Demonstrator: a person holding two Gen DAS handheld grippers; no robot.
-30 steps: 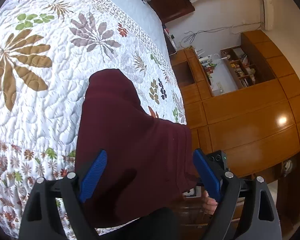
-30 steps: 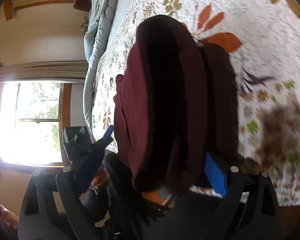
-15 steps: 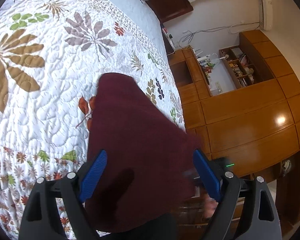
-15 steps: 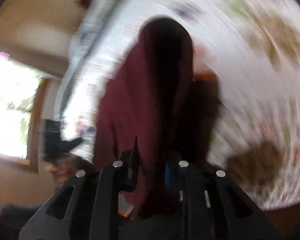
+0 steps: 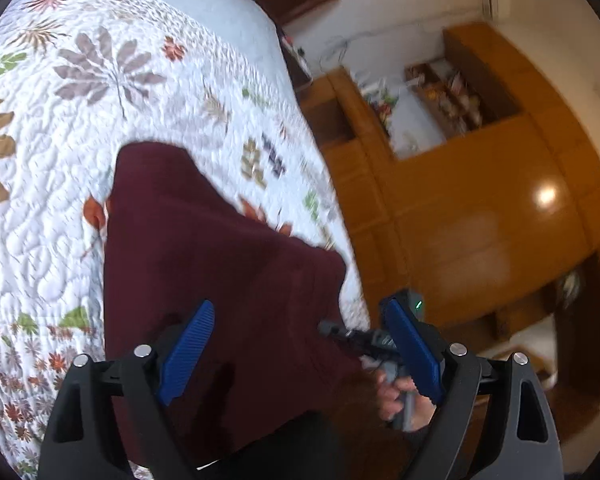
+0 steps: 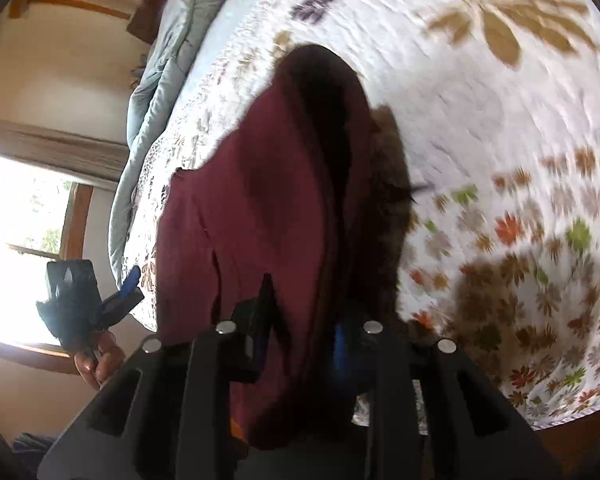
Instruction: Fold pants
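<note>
The maroon pants (image 5: 204,272) lie folded on the quilt (image 5: 60,128) near its edge. The right gripper (image 6: 300,320) pinches their near end; the left gripper (image 5: 300,344) gapes wide, empty, above them.

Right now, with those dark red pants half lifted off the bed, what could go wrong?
Only the right gripper is shut on the maroon pants; the left gripper is open with the cloth merely between its fingers, so that side may sag and spoil the fold. The pants sit near the edge of the quilt, so a slipped grip could drop them off the bed.
</note>
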